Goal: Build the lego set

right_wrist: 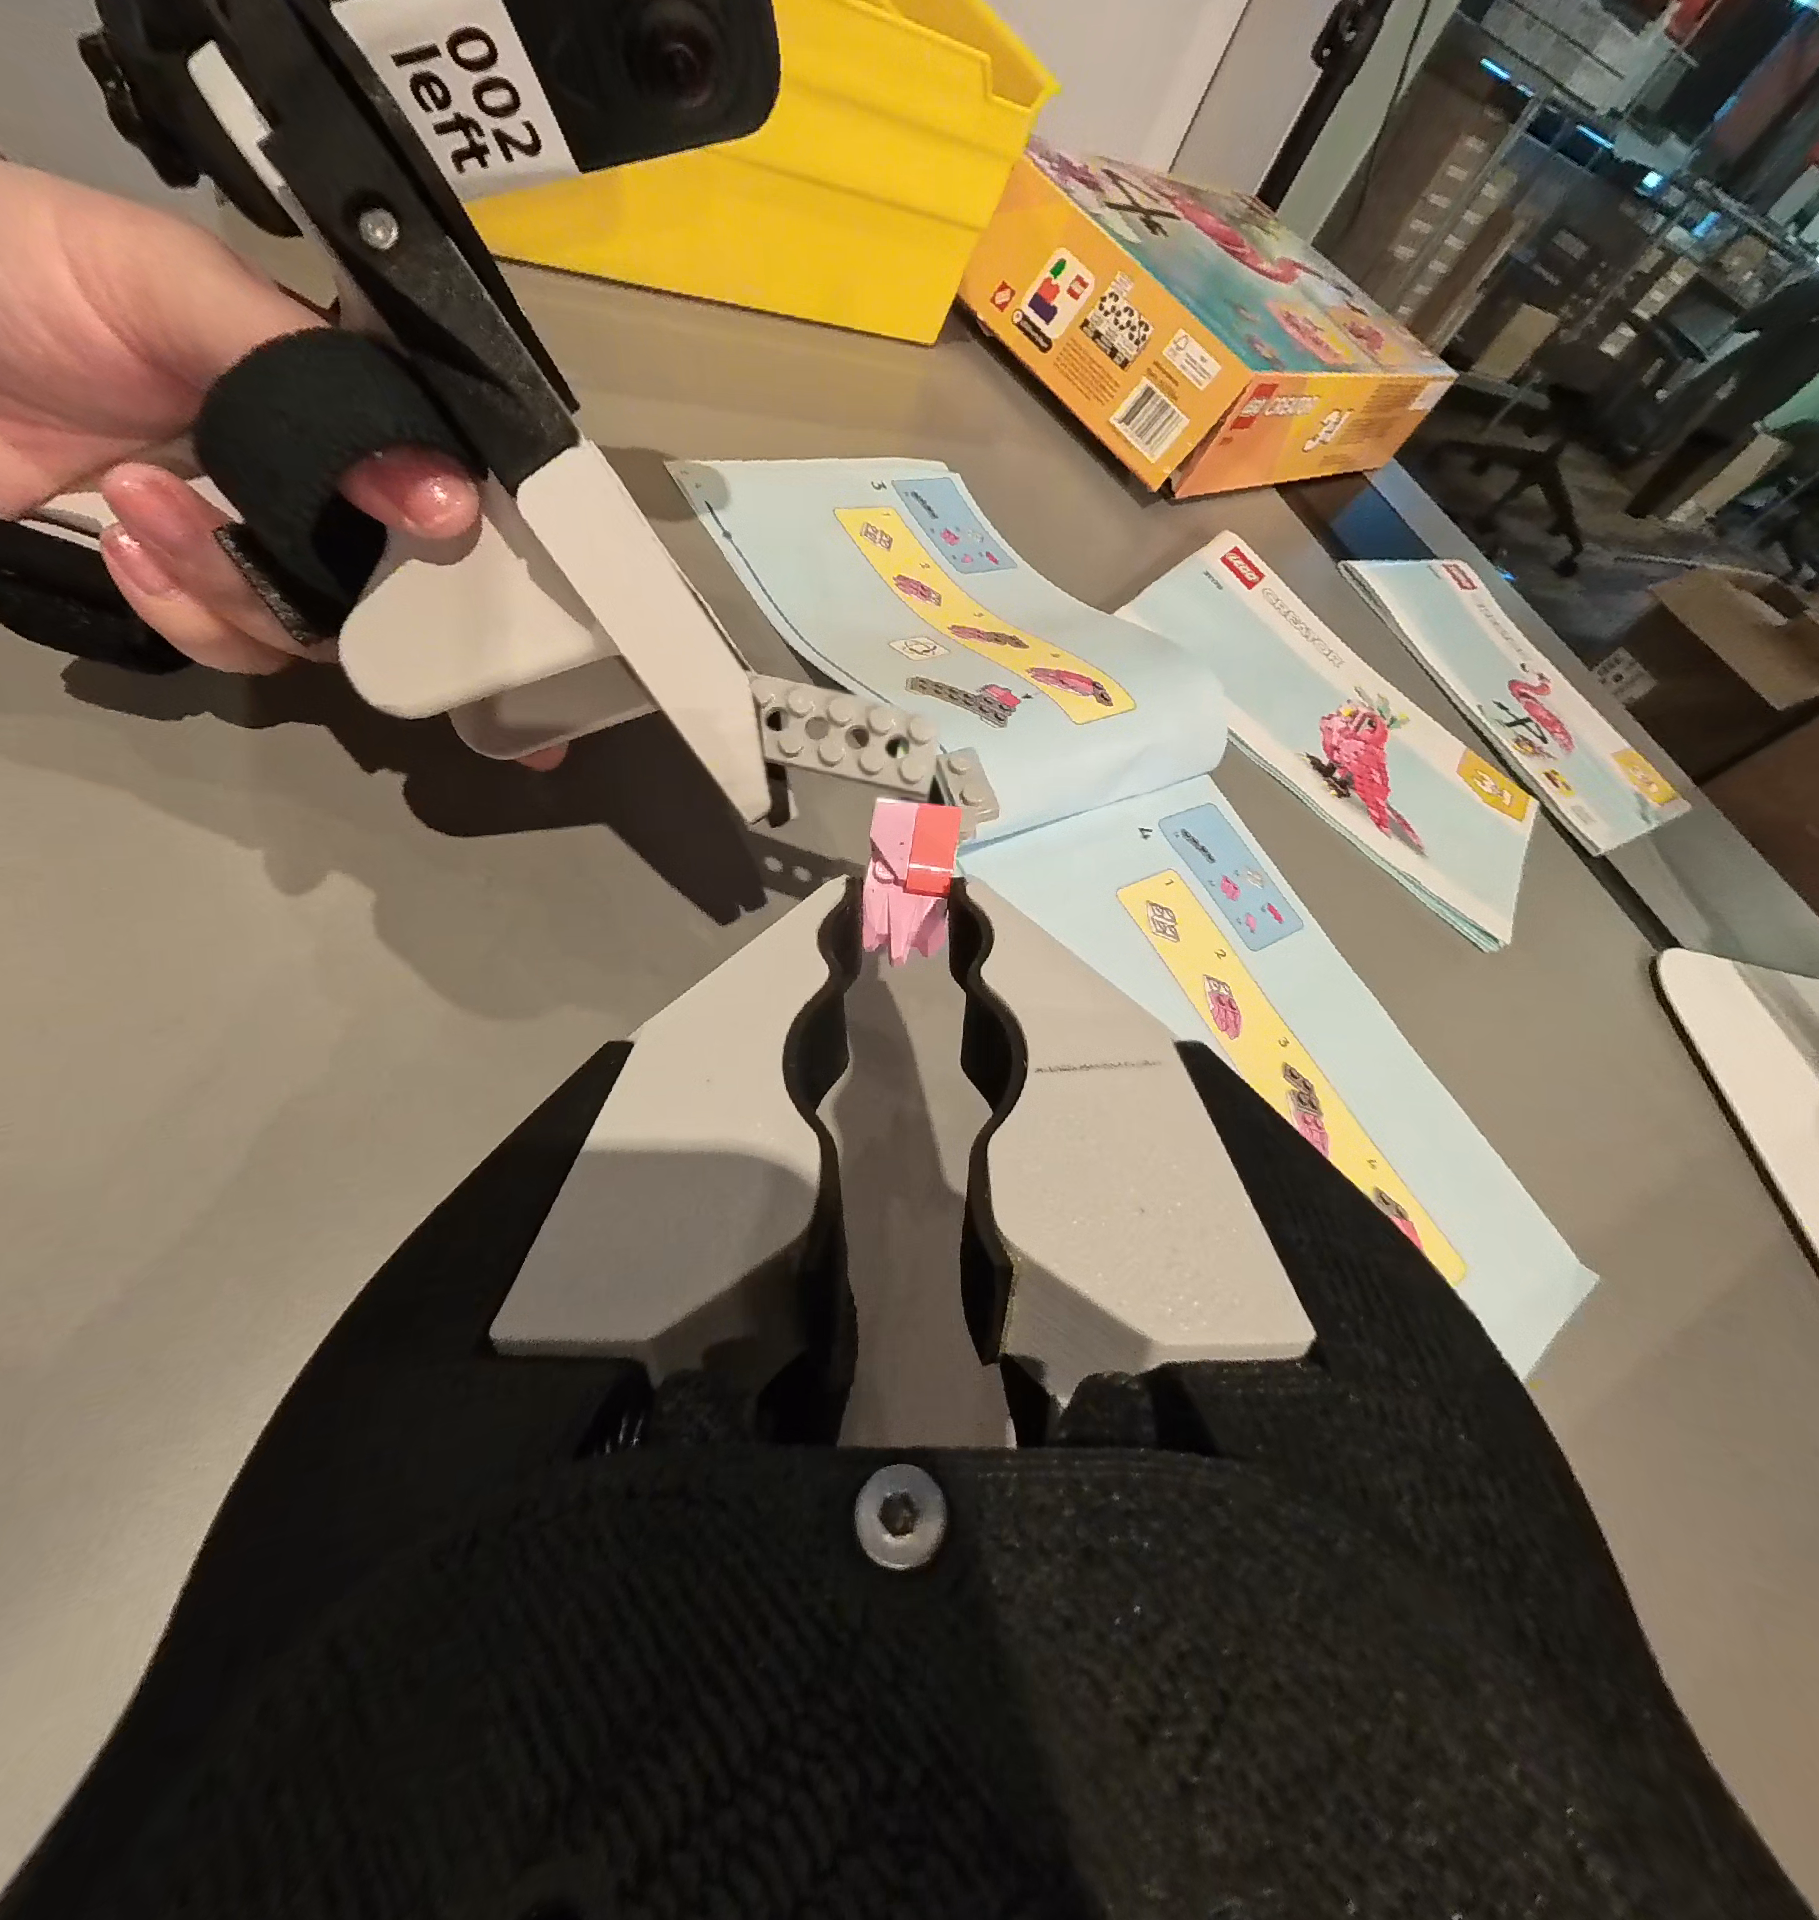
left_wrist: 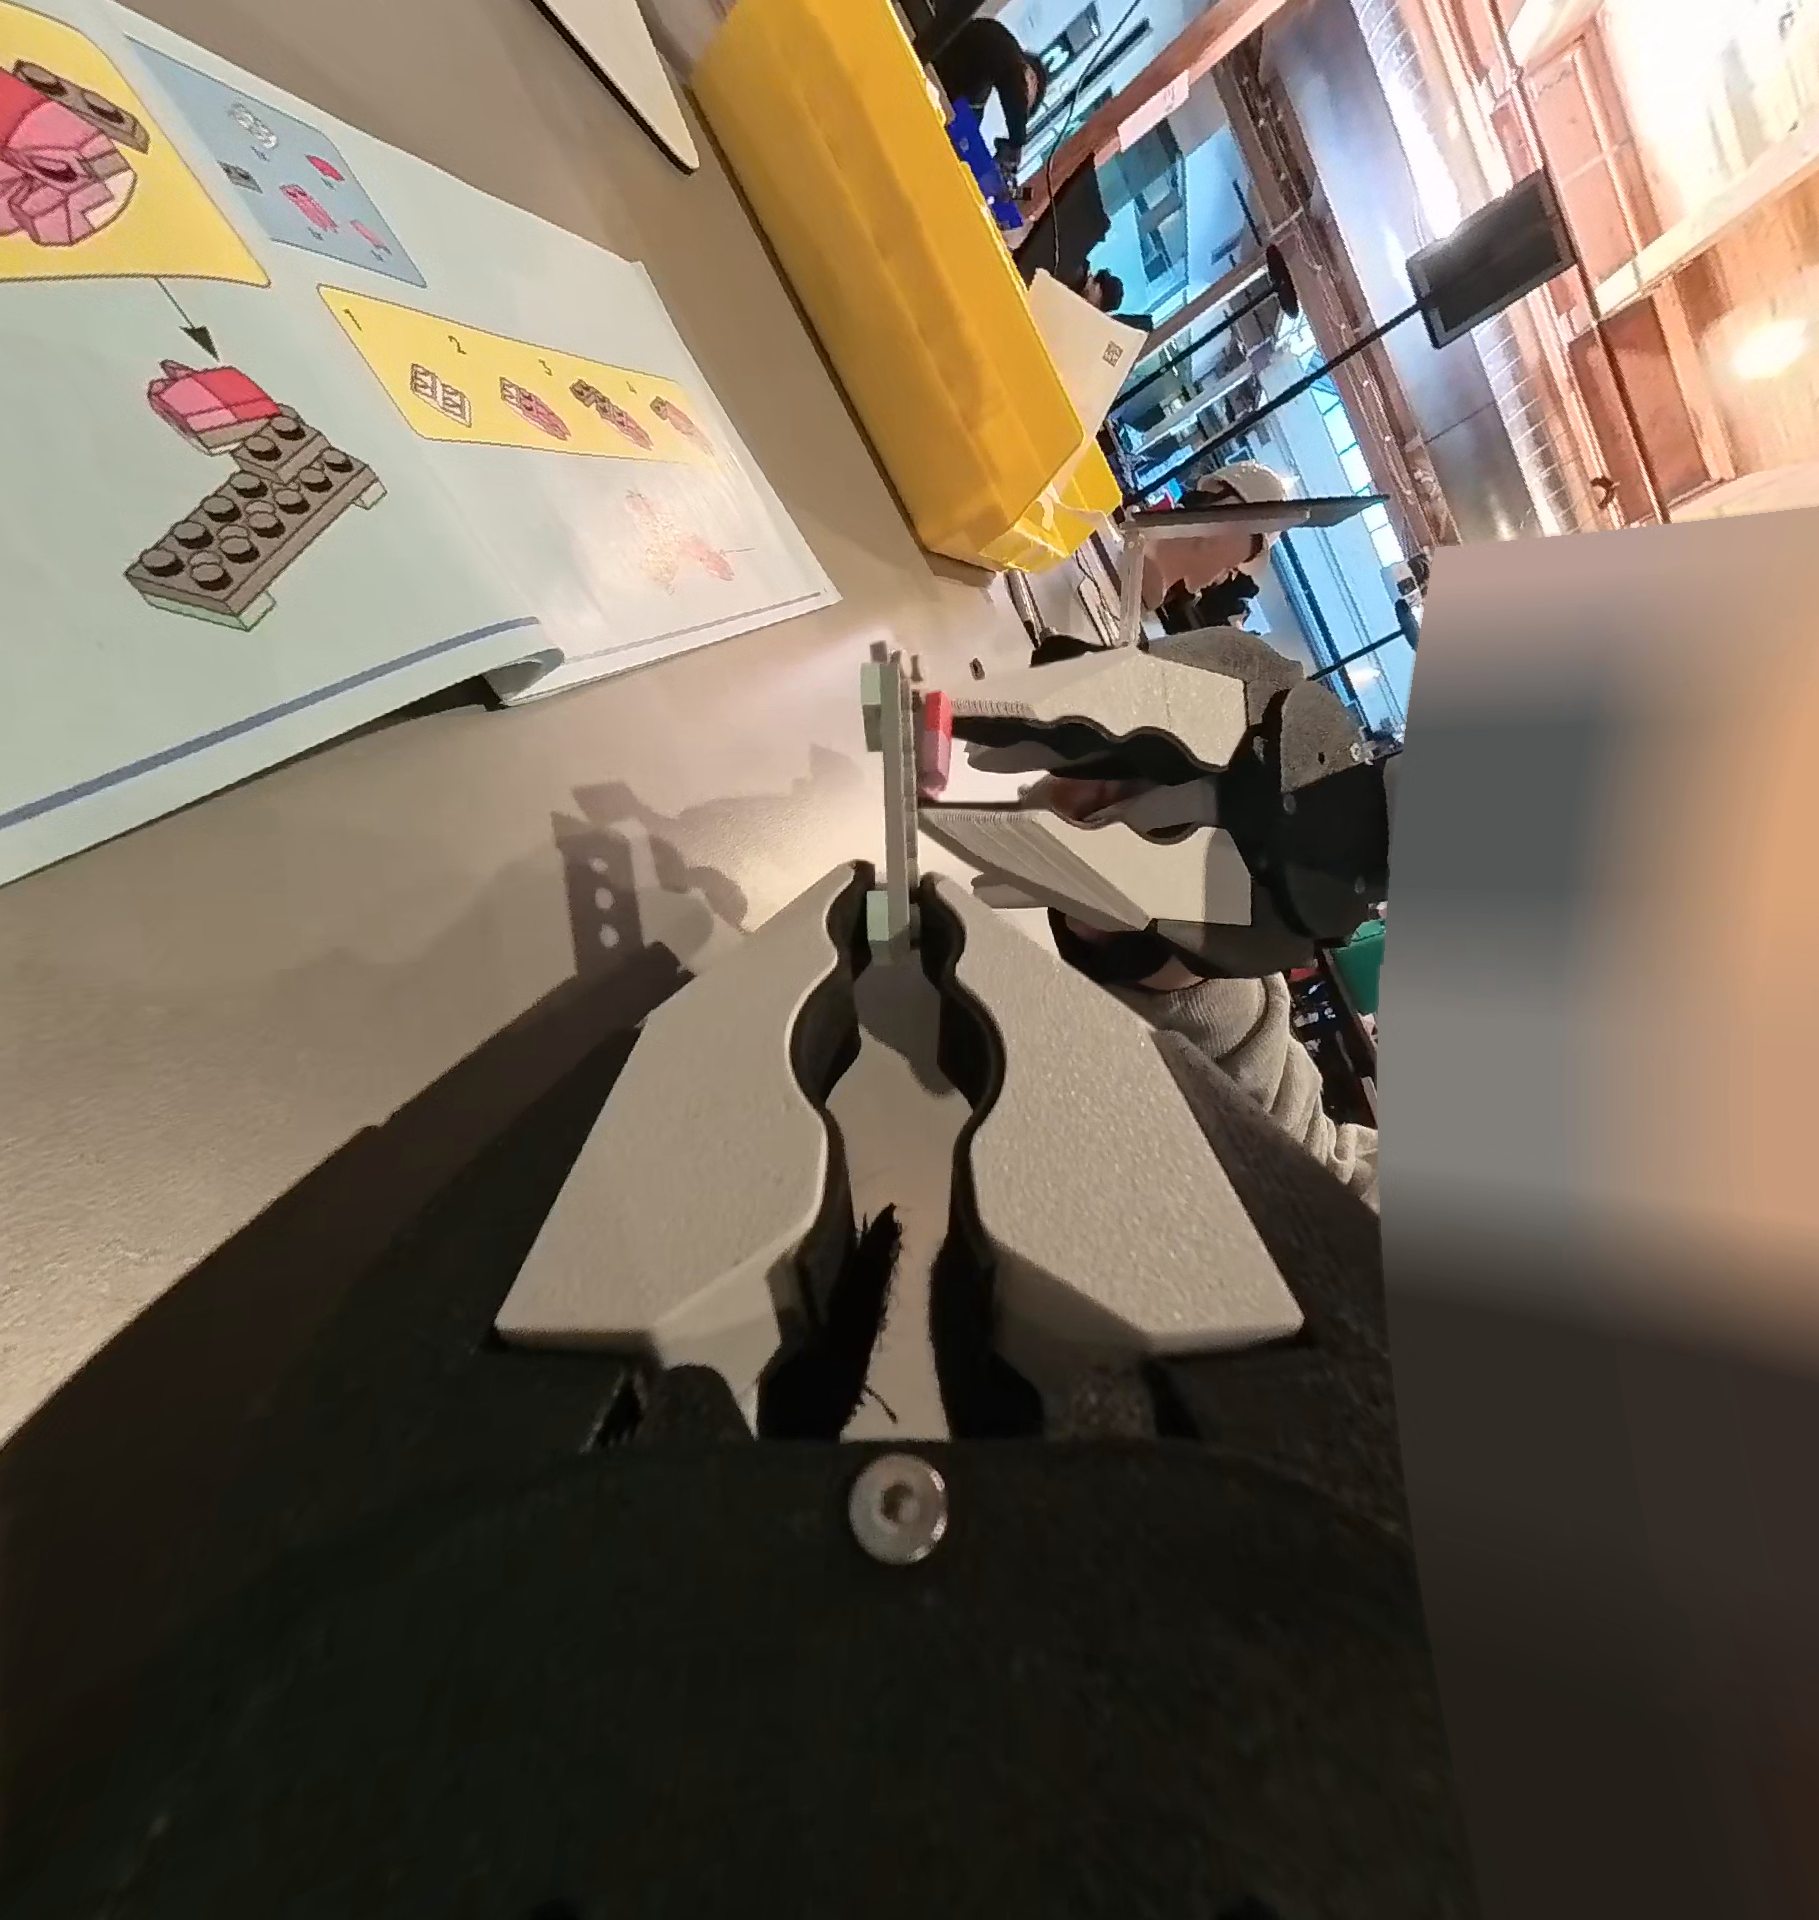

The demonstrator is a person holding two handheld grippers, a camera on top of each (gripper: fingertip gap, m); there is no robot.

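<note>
My left gripper (left_wrist: 897,914) is shut on a grey studded plate assembly (left_wrist: 901,800) and holds it on edge above the table. The same plate (right_wrist: 848,732) sticks out of the left gripper (right_wrist: 759,769) in the right wrist view. My right gripper (right_wrist: 900,904) is shut on a small pink and red brick piece (right_wrist: 910,878), just short of the plate's end. In the left wrist view the right gripper (left_wrist: 978,769) holds the red piece (left_wrist: 934,743) against the plate's far end.
An open instruction booklet (right_wrist: 1040,727) lies on the grey table (right_wrist: 261,987), also showing in the left wrist view (left_wrist: 261,468). Two more booklets (right_wrist: 1383,727), the set's box (right_wrist: 1196,322) and a yellow bin (right_wrist: 780,197) lie behind. A white tray (right_wrist: 1767,1070) is at right. Left and right tips are no more than a few centimetres apart.
</note>
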